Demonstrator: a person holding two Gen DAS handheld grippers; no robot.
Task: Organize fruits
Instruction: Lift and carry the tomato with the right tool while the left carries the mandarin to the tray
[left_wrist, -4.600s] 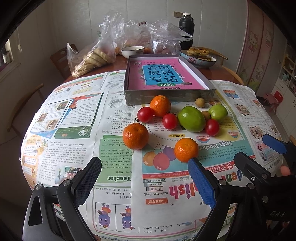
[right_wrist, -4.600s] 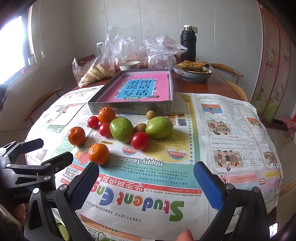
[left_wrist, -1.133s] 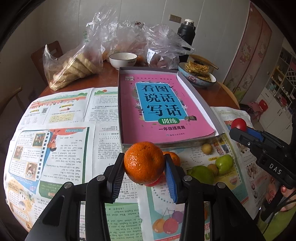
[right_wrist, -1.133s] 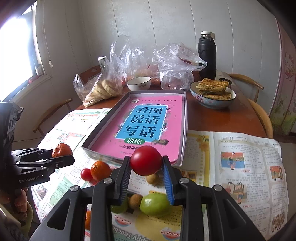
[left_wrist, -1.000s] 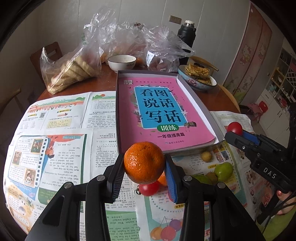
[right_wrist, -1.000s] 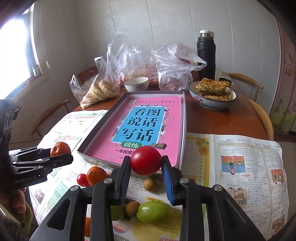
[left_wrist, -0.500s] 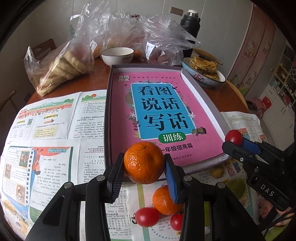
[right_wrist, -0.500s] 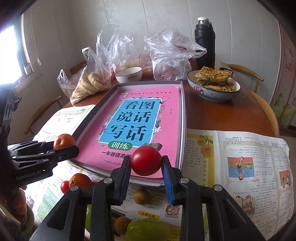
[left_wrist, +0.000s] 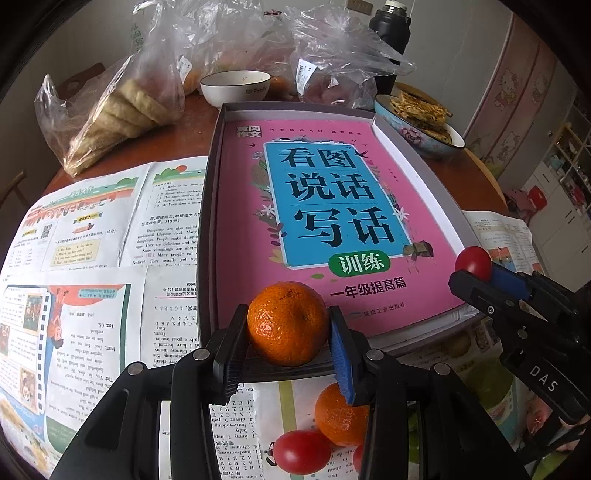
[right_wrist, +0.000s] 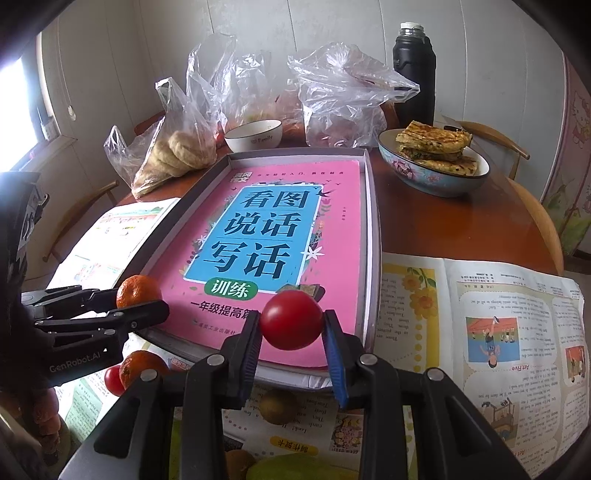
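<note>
My left gripper is shut on an orange tangerine and holds it above the near edge of a shallow grey box with a pink book inside. My right gripper is shut on a red tomato over the same near edge, further right. Each gripper shows in the other view: the right one with its tomato, the left one with its tangerine. On the newspaper in front of the box lie another tangerine, a red tomato, a small brown fruit and a green fruit.
Behind the box stand a white bowl, plastic bags of bread, a black flask and a bowl of flatbreads. Newspaper covers the round wooden table. Chairs stand around it.
Both grippers have moved forward with their fruit, from over the newspaper to the near edge of the box. The fruit left on the newspaper now sits below and behind the fingers.
</note>
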